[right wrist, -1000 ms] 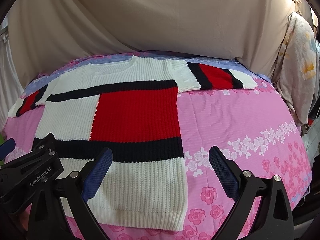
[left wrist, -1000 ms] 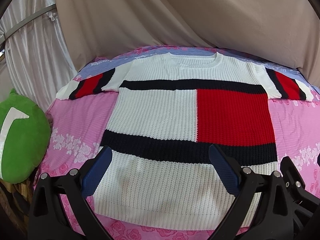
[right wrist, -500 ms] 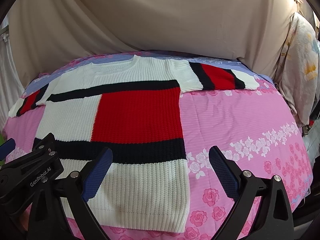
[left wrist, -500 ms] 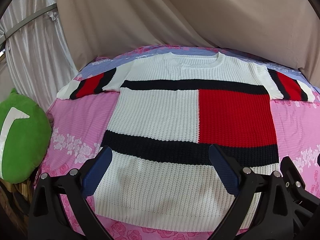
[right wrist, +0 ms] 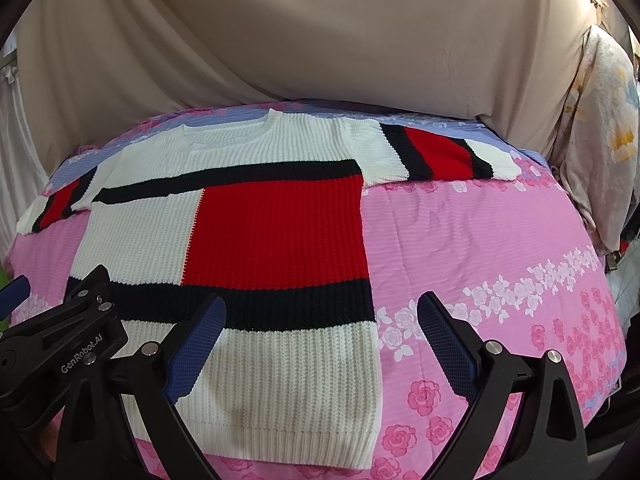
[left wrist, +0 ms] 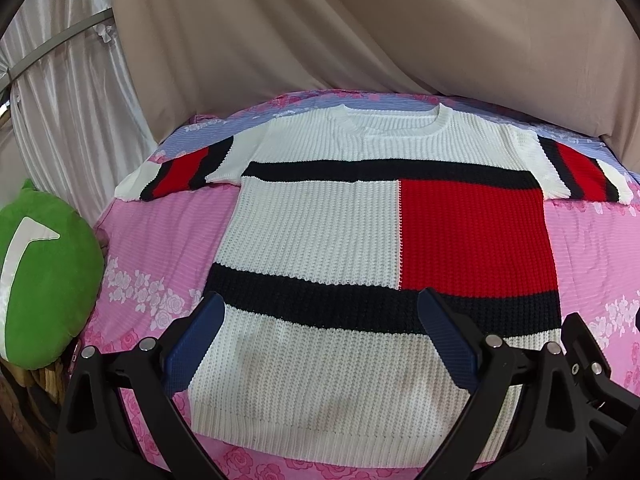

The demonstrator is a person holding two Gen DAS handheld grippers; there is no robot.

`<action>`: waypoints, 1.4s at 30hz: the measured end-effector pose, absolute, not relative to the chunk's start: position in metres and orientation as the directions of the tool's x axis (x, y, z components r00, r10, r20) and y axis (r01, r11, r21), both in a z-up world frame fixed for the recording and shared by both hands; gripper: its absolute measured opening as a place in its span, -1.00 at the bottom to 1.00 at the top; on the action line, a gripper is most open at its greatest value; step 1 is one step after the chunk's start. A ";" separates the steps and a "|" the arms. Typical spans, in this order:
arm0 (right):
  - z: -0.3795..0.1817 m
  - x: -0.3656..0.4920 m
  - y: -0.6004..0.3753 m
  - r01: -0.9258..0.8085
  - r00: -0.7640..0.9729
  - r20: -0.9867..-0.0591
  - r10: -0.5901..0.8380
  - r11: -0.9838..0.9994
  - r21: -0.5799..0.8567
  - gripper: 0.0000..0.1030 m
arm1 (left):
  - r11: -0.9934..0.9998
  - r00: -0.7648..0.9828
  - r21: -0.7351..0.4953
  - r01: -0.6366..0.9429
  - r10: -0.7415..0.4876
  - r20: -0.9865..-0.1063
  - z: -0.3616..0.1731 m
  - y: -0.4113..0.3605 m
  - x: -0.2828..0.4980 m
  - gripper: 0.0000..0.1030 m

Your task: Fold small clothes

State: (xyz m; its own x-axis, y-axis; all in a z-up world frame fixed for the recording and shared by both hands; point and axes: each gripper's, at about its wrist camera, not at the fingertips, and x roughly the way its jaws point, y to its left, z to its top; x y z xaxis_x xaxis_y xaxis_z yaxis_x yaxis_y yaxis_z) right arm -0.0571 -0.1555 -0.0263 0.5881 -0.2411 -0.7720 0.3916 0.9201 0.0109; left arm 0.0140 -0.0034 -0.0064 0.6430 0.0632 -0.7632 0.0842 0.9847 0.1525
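Note:
A small knitted sweater (left wrist: 320,232) (right wrist: 272,232), white with black bands and a red block, lies flat and unfolded on a pink flowered bedspread (left wrist: 160,240) (right wrist: 480,240), both short sleeves spread out. My left gripper (left wrist: 322,312) hovers open above the sweater's lower hem, holding nothing. My right gripper (right wrist: 322,312) is open over the hem's right corner, its left finger above the knit and its right finger above the bedspread. The left gripper's black body (right wrist: 60,352) shows at the lower left of the right wrist view.
A green plush cushion (left wrist: 40,276) sits off the bed's left edge. Beige sheets (right wrist: 320,40) hang behind the bed. Pale flowered fabric (right wrist: 600,128) hangs at the right. The bedspread lies bare to the right of the sweater.
Both grippers have drawn back slightly toward the near edge; the sweater sits a little farther up in both views. Nothing was grasped and the sweater has not moved.

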 end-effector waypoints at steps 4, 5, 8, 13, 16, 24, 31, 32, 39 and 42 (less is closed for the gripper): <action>-0.029 -0.055 -0.157 0.392 0.584 -0.775 -0.240 0.920 0.011 0.85 | 0.984 0.639 0.157 0.086 0.067 -0.766 -0.009 -0.007 0.018 0.84; -0.030 -0.054 -0.158 0.392 0.583 -0.776 -0.239 0.920 0.012 0.85 | 0.983 0.638 0.159 0.087 0.068 -0.767 -0.009 -0.008 0.019 0.84; -0.033 -0.051 -0.160 0.392 0.578 -0.781 -0.236 0.920 0.012 0.85 | 0.983 0.632 0.164 0.088 0.072 -0.772 -0.012 -0.011 0.023 0.84; -0.036 -0.042 -0.166 0.396 0.567 -0.790 -0.234 0.918 0.012 0.85 | 0.981 0.623 0.171 0.093 0.077 -0.779 -0.015 -0.019 0.032 0.84; -0.038 -0.037 -0.169 0.400 0.558 -0.797 -0.229 0.916 0.017 0.85 | 0.979 0.619 0.179 0.096 0.082 -0.781 -0.017 -0.022 0.036 0.84; -0.056 -0.019 -0.245 0.430 0.593 -0.799 -0.097 0.877 0.213 0.81 | 0.993 0.585 0.090 0.078 0.027 -0.810 -0.018 -0.011 0.052 0.85; -0.090 0.021 -0.477 0.687 0.570 -0.797 -0.198 0.648 0.330 0.64 | 1.000 0.565 -0.014 -0.023 0.001 -0.825 -0.019 0.022 0.067 0.85; -0.097 0.027 -0.505 0.710 0.565 -0.800 -0.204 0.615 0.344 0.53 | 0.999 0.565 -0.019 -0.034 0.003 -0.825 -0.020 0.025 0.068 0.85; -0.150 0.063 -0.623 0.798 0.525 -0.827 -0.201 0.455 0.396 0.27 | 0.997 0.551 -0.009 -0.070 0.031 -0.834 -0.030 0.037 0.076 0.85; -0.160 0.072 -0.631 0.798 0.531 -0.819 -0.218 0.454 0.396 0.07 | 0.998 0.546 0.003 -0.066 0.038 -0.837 -0.034 0.036 0.080 0.85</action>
